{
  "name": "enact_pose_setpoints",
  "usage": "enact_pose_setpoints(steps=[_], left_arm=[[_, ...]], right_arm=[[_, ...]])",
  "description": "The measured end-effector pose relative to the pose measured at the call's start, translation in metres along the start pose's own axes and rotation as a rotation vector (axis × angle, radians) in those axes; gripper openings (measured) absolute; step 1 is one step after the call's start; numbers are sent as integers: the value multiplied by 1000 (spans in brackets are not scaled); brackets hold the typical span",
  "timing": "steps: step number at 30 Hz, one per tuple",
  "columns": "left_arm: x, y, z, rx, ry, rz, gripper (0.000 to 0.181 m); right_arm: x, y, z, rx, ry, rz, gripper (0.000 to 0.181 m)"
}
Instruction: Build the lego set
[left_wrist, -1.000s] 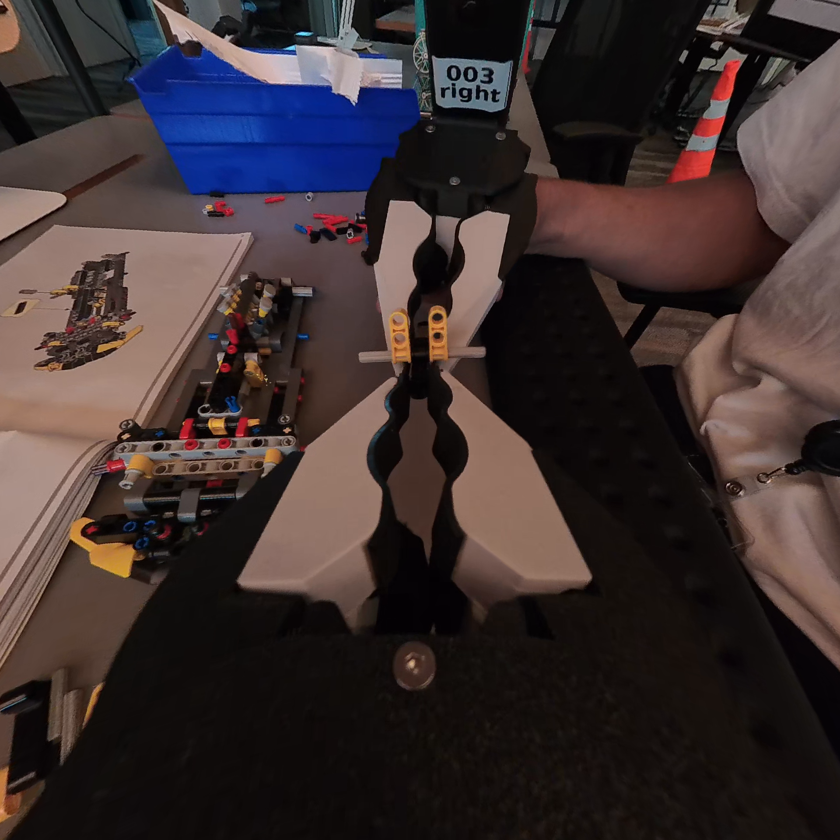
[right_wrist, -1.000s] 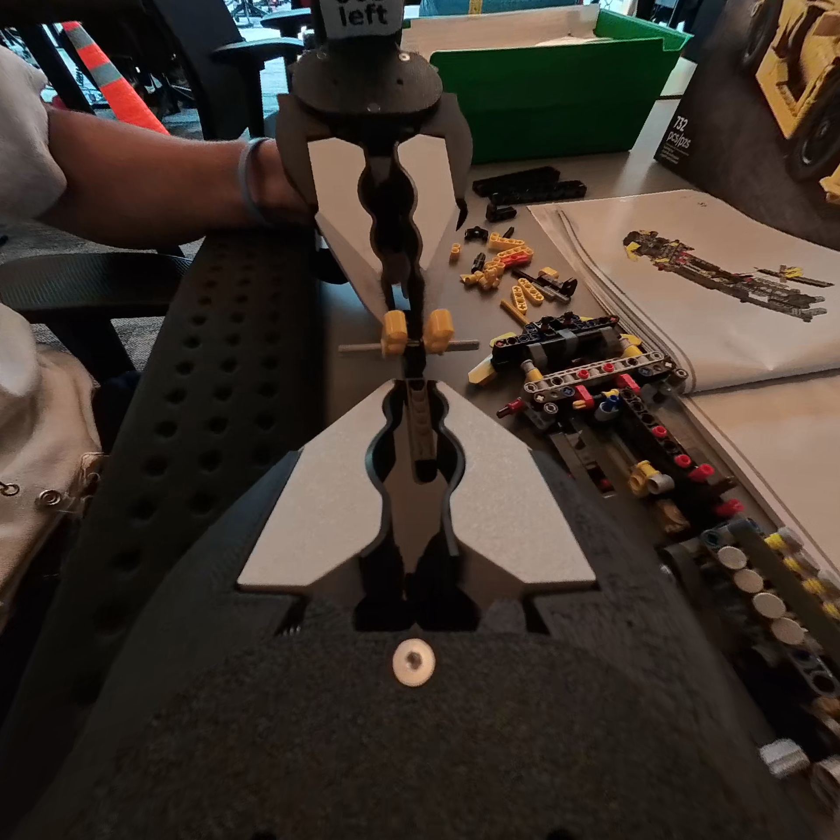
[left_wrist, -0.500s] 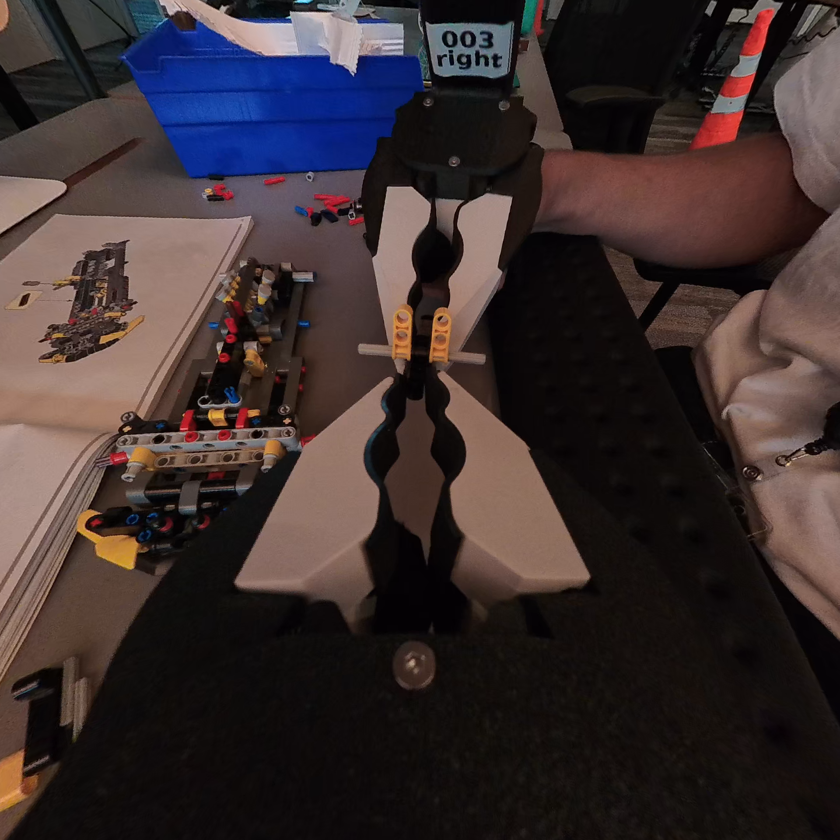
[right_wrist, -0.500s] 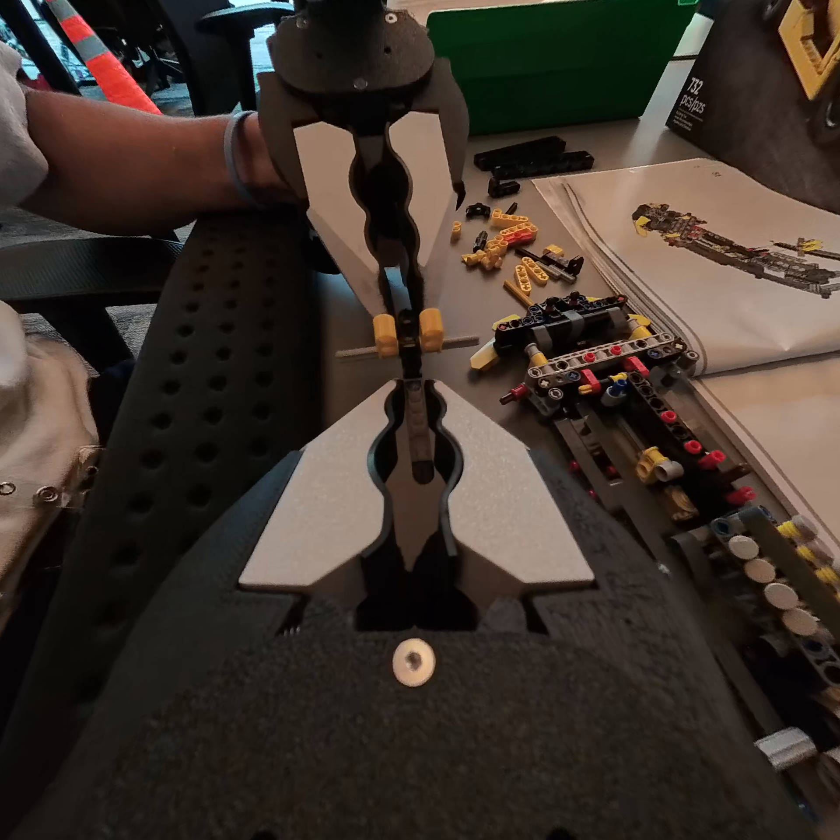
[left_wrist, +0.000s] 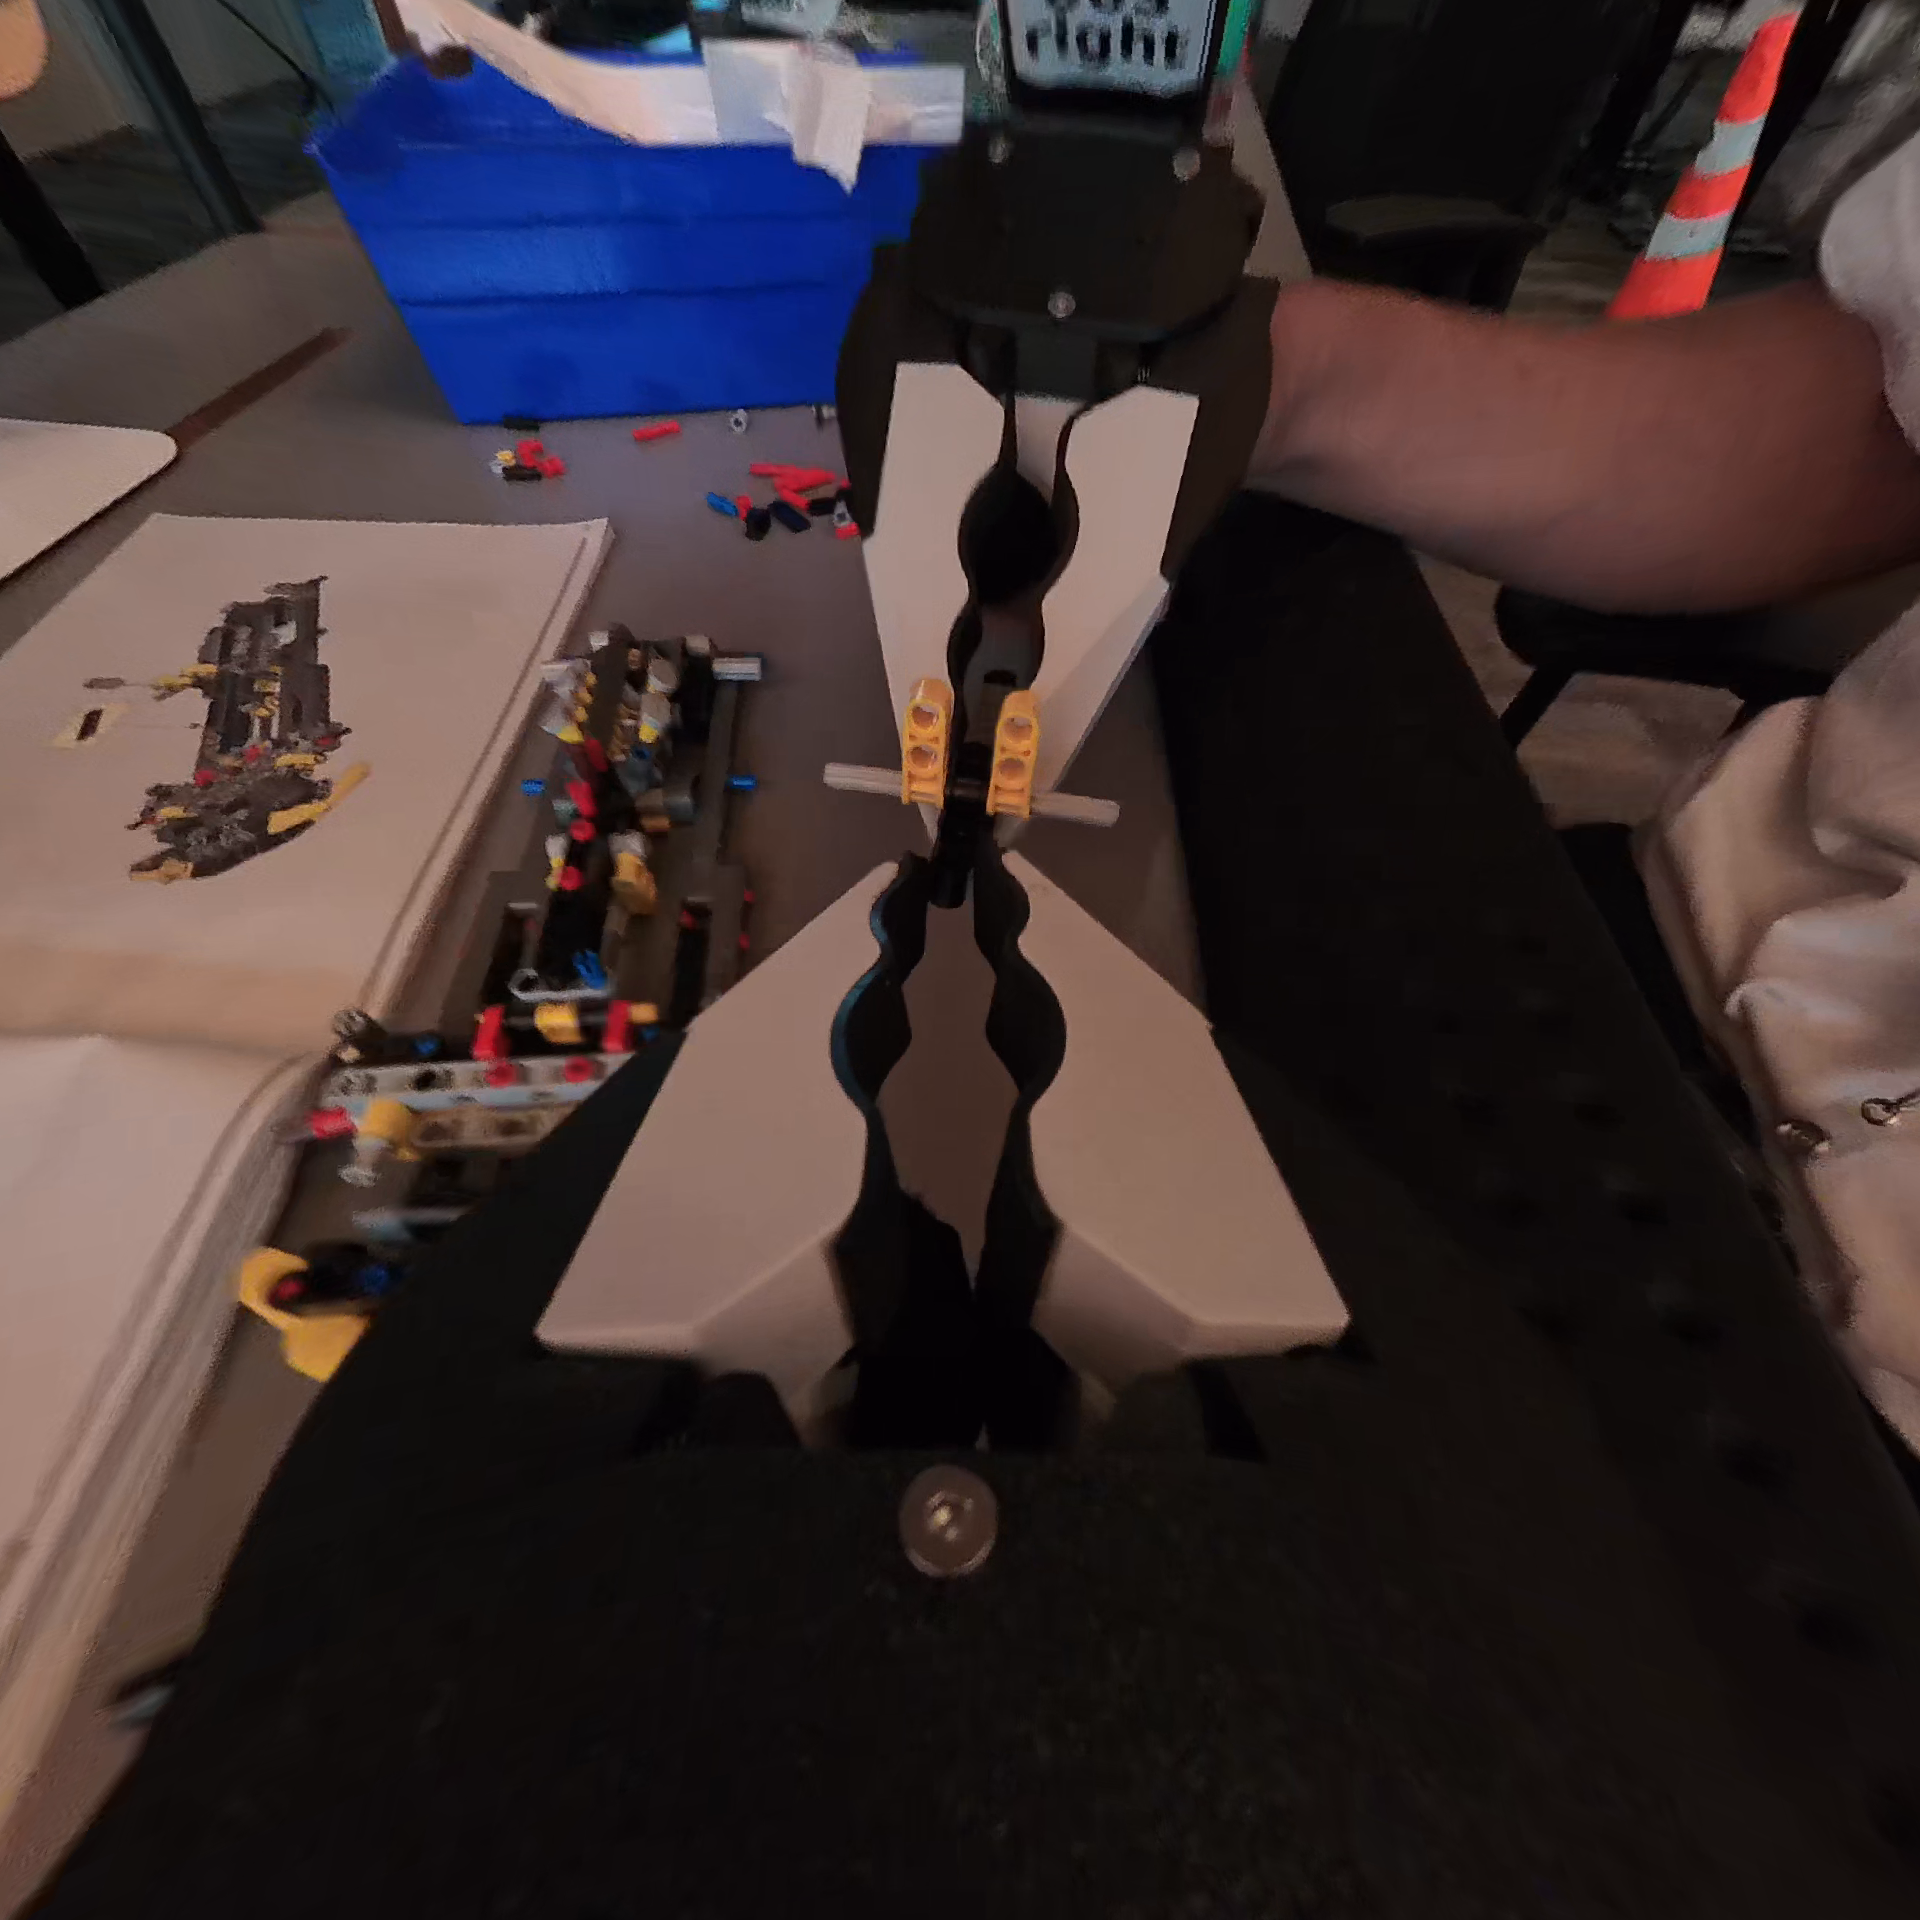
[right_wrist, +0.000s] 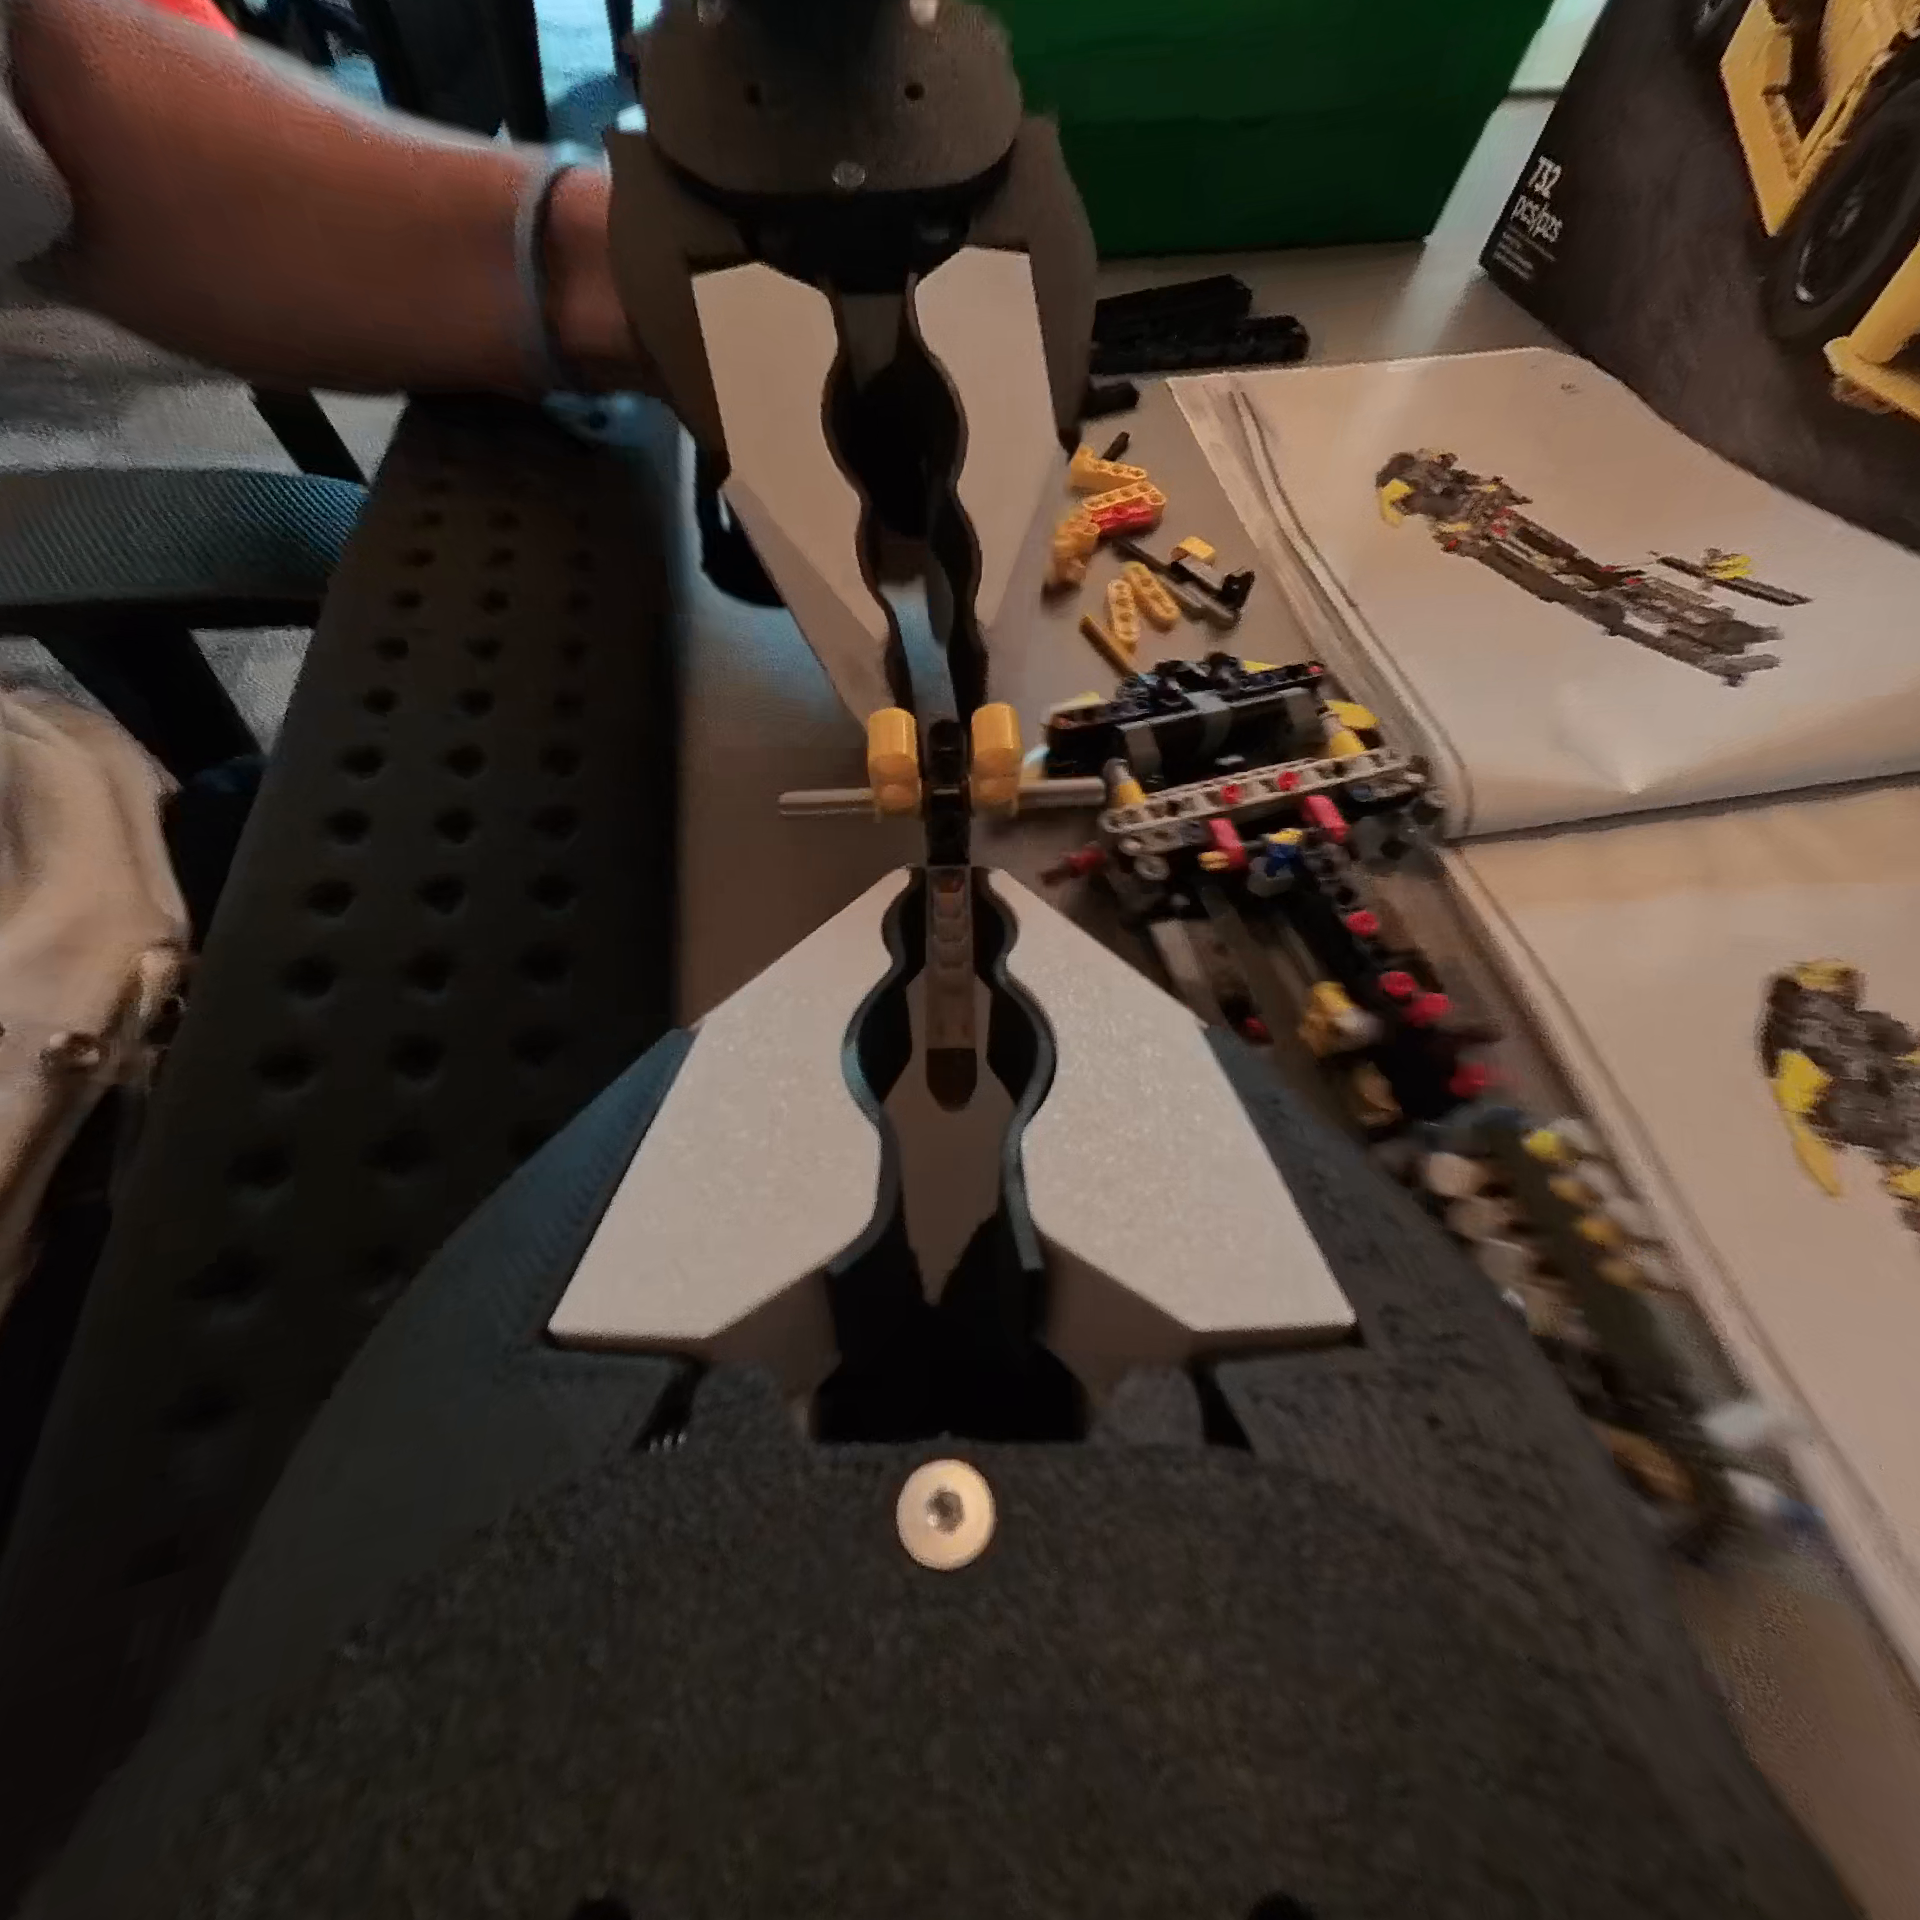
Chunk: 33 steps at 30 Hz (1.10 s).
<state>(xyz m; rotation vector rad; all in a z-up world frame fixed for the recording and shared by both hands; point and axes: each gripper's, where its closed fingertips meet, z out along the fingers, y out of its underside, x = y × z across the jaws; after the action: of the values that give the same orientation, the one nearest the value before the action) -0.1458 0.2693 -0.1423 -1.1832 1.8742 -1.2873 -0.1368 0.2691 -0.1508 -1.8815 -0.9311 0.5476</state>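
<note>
Both grippers rise, background blurs | left gripper (left_wrist: 951, 868) and right gripper (right_wrist: 948, 873) jaws clamp black beam (right_wrist: 945, 774) between yellow connectors (left_wrist: 925, 740) on grey axle (left_wrist: 1075, 810) | chassis (left_wrist: 623, 831) at 9 o'clock on bench (left_wrist: 332, 457) | subassembly unseated

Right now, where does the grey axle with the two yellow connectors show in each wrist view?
Left wrist view: grey axle sits just above centre, crosswise between the two grippers' tips, right of the chassis build.
Right wrist view: grey axle sits just above centre, left of the chassis build.
Shared landmark: the open instruction booklet.
</note>
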Motion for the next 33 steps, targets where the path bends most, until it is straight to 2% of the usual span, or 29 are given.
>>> enact_pose_setpoints(steps=[2,4,6,8,11,14,20,22,24,30,33], left_arm=[[-21,-10,5,-68,-31,65,8],[-41,-22,11,-97,-35,109,18],[-63,-27,18,-127,-27,76,21],[-80,-25,25,-149,-7,34,24],[-92,-19,31,-152,10,12,25],[-90,-18,37,-139,45,28,21],[-89,-2,51,-192,38,81,18],[-91,2,54,-210,20,107,12],[-91,2,55,-209,21,124,6],[-95,2,57,-209,-11,118,5],[-94,3,58,-235,-13,124,5]], right_arm=[[27,-1,-15,-69,36,-58,7],[68,-2,-33,-131,108,-96,7],[93,0,-39,-171,91,-81,7],[104,5,-37,-212,34,-94,7],[105,17,-30,-289,-46,-114,7],[107,30,-28,-343,-72,-125,7],[99,36,-21,-329,-136,-114,7],[100,36,-22,-332,-132,-123,7],[99,36,-22,-333,-141,-121,7],[103,37,-22,-316,-139,-85,7],[102,33,-20,-306,-111,-111,17]])
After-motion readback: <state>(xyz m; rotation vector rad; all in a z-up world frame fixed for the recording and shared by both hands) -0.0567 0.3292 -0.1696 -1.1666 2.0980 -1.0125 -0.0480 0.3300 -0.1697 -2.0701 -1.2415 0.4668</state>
